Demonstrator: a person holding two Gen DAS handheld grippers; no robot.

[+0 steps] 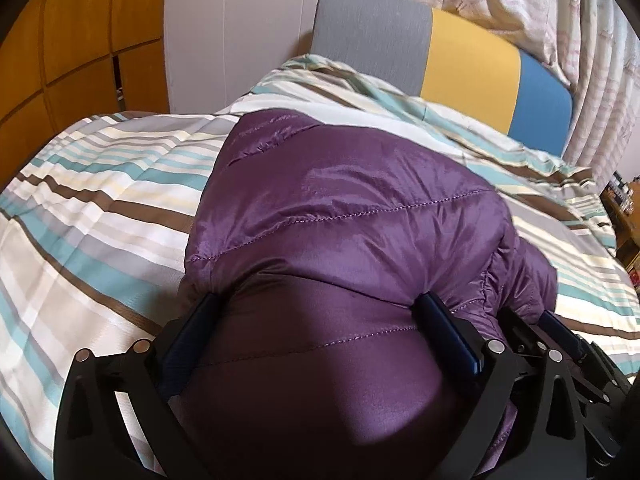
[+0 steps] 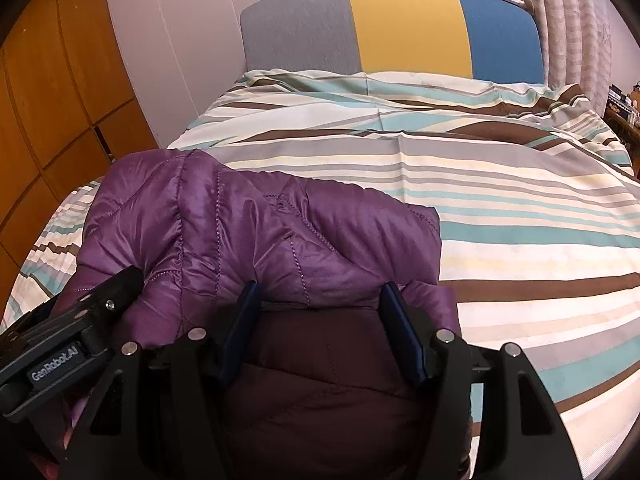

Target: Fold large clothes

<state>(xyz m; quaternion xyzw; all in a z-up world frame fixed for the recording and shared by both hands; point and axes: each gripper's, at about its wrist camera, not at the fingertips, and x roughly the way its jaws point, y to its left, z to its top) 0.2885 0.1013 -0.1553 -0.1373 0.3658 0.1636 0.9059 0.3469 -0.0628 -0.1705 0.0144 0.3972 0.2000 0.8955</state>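
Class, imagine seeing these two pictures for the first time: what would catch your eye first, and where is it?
The shiny purple quilted jacket dominates, bunched on the striped bedspread right in front of both cameras. Black gripper fingers straddle its near edge. Behind, a headboard of grey, yellow and blue panels stands out at the bed's far end.

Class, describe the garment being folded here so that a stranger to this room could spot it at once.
Start at the bed with the striped cover and the headboard in grey, yellow and blue panels. Near the bed's close edge lies a purple quilted jacket, bunched up. Its shiny purple fabric with stitched lines sets it apart from the pale striped bedding around it.
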